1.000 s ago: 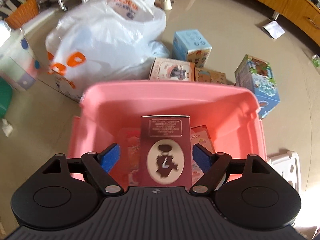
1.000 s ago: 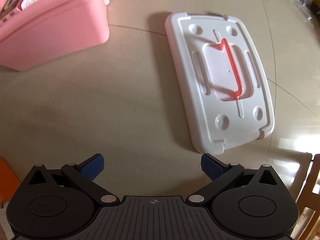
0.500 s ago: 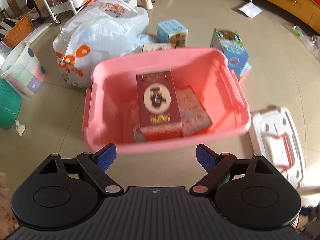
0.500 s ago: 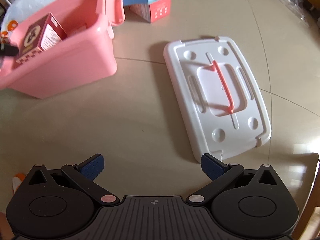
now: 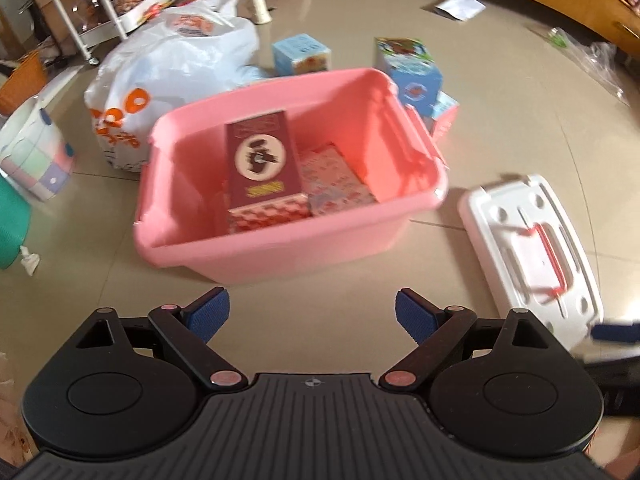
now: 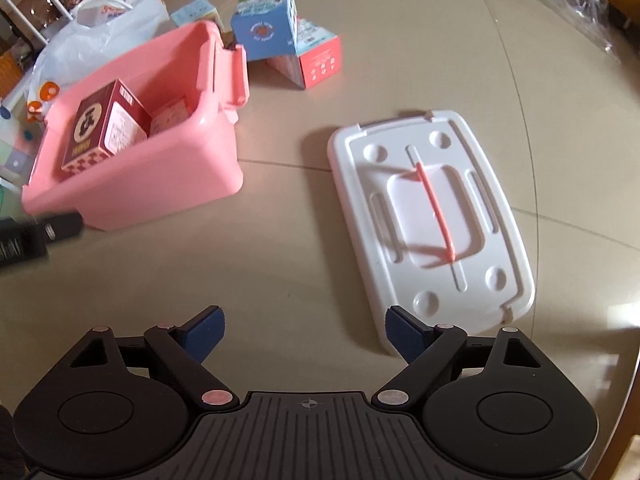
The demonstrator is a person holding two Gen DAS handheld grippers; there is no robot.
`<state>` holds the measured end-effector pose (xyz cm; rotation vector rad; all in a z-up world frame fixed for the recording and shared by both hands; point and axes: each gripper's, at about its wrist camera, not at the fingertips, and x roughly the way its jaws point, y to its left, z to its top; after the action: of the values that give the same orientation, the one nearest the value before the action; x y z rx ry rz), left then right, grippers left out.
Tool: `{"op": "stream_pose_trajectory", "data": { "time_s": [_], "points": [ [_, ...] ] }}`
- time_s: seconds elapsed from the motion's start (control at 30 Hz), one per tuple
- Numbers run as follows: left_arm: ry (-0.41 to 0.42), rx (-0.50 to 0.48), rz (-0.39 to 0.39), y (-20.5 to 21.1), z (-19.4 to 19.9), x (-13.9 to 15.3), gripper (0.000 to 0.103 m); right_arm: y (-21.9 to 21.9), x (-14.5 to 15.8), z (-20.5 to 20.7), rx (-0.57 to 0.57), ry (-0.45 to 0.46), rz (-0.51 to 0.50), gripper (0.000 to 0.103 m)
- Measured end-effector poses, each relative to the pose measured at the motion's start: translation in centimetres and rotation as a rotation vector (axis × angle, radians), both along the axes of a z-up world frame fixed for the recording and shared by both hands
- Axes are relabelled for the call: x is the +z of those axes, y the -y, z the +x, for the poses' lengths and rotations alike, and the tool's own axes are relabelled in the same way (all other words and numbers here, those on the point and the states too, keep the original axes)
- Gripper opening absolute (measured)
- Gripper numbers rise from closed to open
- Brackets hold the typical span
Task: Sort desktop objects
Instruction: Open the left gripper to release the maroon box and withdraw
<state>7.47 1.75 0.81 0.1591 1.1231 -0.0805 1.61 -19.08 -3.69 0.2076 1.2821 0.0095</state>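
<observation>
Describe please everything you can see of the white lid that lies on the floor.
The white lid is a rounded rectangle that looks like moulded plastic. It lies flat on the beige tiled floor, top side up, apart from the pink bin to its left. A thin coral handle stands raised along its recessed middle panel. Round dimples sit near its corners, long grooves along its sides, and small clip tabs at its ends. Neither gripper touches it; the right gripper's fingertip overlaps its near corner in view only.

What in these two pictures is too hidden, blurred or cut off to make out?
- Left wrist view: what lies under the dark red carton in the pink plastic bin; the carton covers it.
- Left wrist view: print on the carton; motion blur.
- Right wrist view: the bin floor; its near wall hides it.
- Both views: underside of the white plastic lid; it lies flat on the floor.
</observation>
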Motion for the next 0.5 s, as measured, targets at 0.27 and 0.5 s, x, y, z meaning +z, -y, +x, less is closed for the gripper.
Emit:
{"op": "stream_pose_trajectory", "data": {
  "time_s": [0.27,0.5],
  "points": [
    [-0.049,-0.026,0.006,1.4,-0.4,-1.5,0.092,2.7,1.6,3.4,0.104,0.046,-0.046,0.086],
    [-0.102,-0.005,-0.002,1.9,0.2,-2.9,0.092,5.6,0.8,6.8,0.129,0.041,-0.081,0.09]
  ]
}}
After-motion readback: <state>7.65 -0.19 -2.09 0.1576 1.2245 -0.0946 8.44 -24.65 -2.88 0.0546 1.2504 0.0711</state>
